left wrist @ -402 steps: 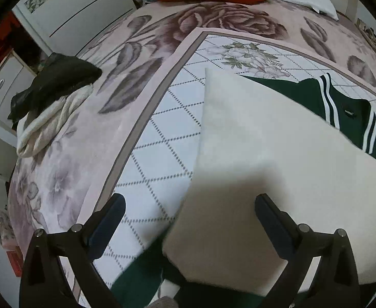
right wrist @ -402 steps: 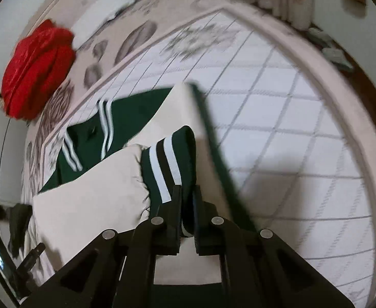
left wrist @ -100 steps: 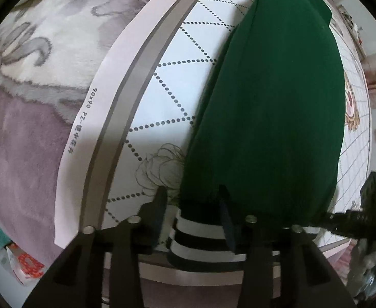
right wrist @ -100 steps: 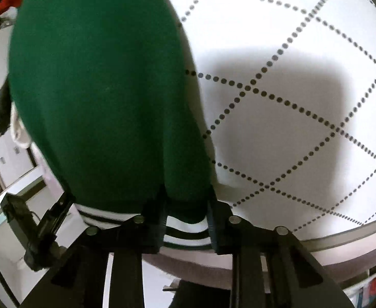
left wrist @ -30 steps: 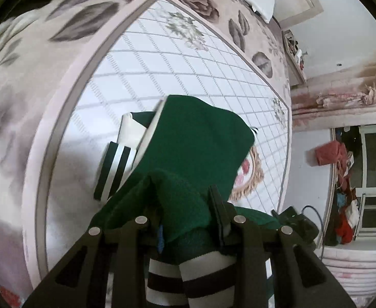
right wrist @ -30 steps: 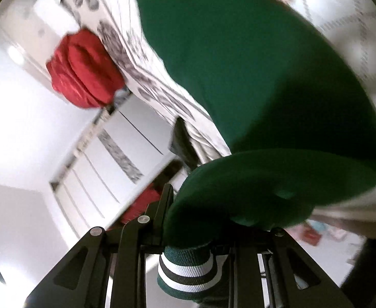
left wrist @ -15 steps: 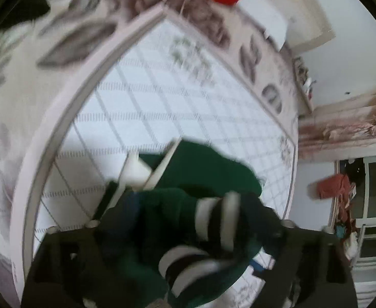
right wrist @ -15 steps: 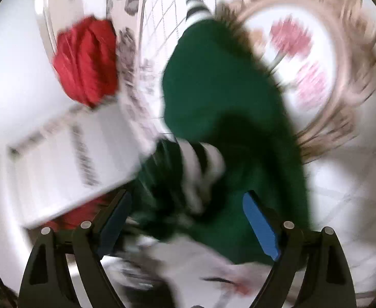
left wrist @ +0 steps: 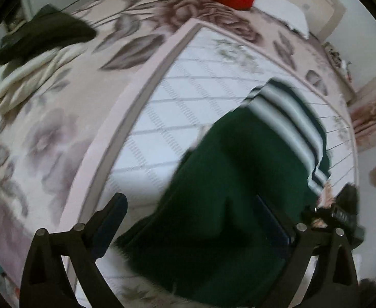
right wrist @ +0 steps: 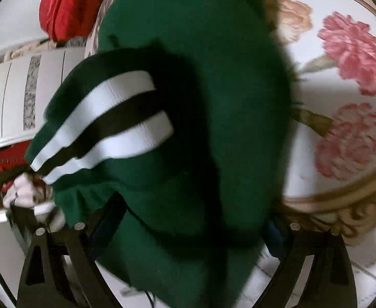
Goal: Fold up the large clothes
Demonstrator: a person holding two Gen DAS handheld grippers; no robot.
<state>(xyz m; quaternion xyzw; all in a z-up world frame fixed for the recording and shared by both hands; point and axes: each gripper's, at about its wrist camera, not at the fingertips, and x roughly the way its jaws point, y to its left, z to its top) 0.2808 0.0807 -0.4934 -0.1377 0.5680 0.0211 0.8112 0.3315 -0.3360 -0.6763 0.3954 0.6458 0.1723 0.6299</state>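
Jacket (left wrist: 229, 195): green, folded on the bed's mat (left wrist: 177, 118), long axis running away from me
Left tongs (left wrist: 195, 220): opening wide, over its near end (nothing pinched)
Right tongs (right wrist: 195, 220): closing, cloth between, unpinched

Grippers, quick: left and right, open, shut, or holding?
Left gripper: opening, gripping nothing; green sweater lies loose between fingers.
Right gripper: open, closing, sweater between, ungripped.

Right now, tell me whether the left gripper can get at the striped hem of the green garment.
Probably yes. The left gripper is opening, pads clear of the green garment that lies between them. The striped hem lies further ahead on the bed cover, with nothing over it.
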